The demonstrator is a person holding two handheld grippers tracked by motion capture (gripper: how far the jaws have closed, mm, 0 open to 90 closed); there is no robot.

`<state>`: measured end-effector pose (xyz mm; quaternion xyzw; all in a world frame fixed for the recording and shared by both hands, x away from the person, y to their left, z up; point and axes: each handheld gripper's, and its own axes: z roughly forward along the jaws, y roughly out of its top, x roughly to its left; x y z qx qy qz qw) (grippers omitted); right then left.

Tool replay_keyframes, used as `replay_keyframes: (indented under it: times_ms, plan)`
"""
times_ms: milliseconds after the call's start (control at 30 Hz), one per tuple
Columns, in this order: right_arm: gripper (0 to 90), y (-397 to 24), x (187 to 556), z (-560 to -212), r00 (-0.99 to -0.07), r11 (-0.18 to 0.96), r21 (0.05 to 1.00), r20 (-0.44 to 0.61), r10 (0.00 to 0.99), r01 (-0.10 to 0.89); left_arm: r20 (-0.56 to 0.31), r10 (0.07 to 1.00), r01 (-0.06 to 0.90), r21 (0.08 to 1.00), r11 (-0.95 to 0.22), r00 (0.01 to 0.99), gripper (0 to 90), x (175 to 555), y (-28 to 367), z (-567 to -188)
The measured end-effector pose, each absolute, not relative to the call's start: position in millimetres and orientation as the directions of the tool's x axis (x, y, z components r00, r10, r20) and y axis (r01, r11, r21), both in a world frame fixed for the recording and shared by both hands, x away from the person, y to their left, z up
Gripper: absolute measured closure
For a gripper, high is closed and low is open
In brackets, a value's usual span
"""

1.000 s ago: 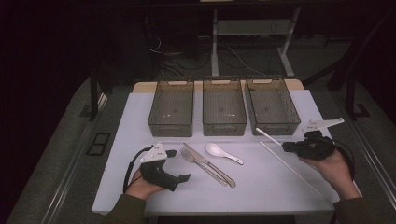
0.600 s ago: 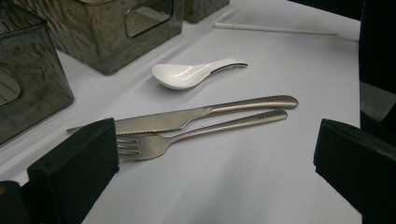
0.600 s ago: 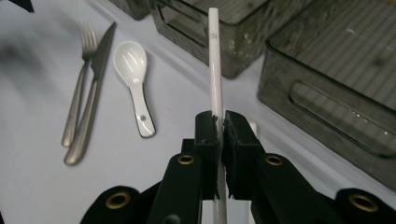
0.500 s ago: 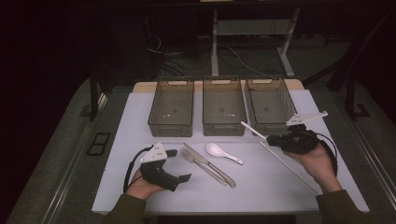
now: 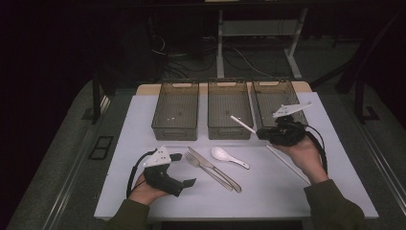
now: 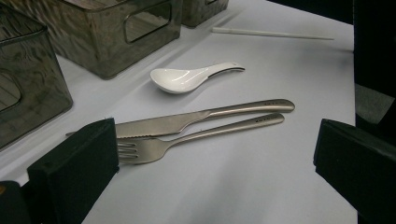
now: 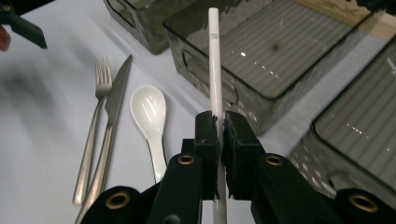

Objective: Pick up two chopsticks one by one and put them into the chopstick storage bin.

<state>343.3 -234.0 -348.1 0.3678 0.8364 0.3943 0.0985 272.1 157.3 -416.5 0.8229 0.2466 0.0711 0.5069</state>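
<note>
**Right gripper holding one white chopstick over the bins; left gripper resting open**

The white rectangular surface (image 5: 268, 191) is carrying everything, with dark floor lying around it. Three smoked translucent plastic bins are standing in a row along its far edge: the left bin (image 5: 175, 111), the middle bin (image 5: 229, 111) and the right bin (image 5: 273, 98).

The left gripper (image 5: 179, 168) is resting on the near left of the surface in the person's left hand, its jaws standing wide apart with nothing between them. In the left gripper view, the two black pads are framing the cutlery without touching it.

The right gripper (image 5: 262, 134) is being held above the surface, in front of the gap between the middle and right bins. Its jaws are clamping a slim white chopstick (image 5: 243, 124) (image 7: 215, 70); the stick is projecting past the pads, its free end pointing over the near wall of the middle bin.

A second white chopstick (image 5: 287, 164) is lying flat on the surface, under and near the right hand.

Between the two grippers, a stainless steel knife (image 5: 215, 168) and a stainless steel fork (image 5: 206, 170) are lying side by side, touching or nearly so along their handles. A white ceramic soup spoon (image 5: 229, 156) is lying just beside them, toward the bins, bowl up.
</note>
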Motion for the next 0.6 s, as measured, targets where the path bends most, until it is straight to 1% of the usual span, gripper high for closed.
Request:
replay_keyframes:
  times_ms: [200, 600]
  plan:
    - [84.4, -210, 357, -340, -0.719, 0.431, 0.733, 0.114, 0.686, 0.527, -0.137, 0.477, 0.336, 0.87, -0.361, 0.868, 0.0, 272, 157, -417]
    - [84.4, -163, 383, -334, -0.73, 0.439, 0.727, 0.124, 0.672, 0.528, -0.141, 0.476, 0.335, 0.874, -0.353, 0.868, 0.0, 272, 157, -417]
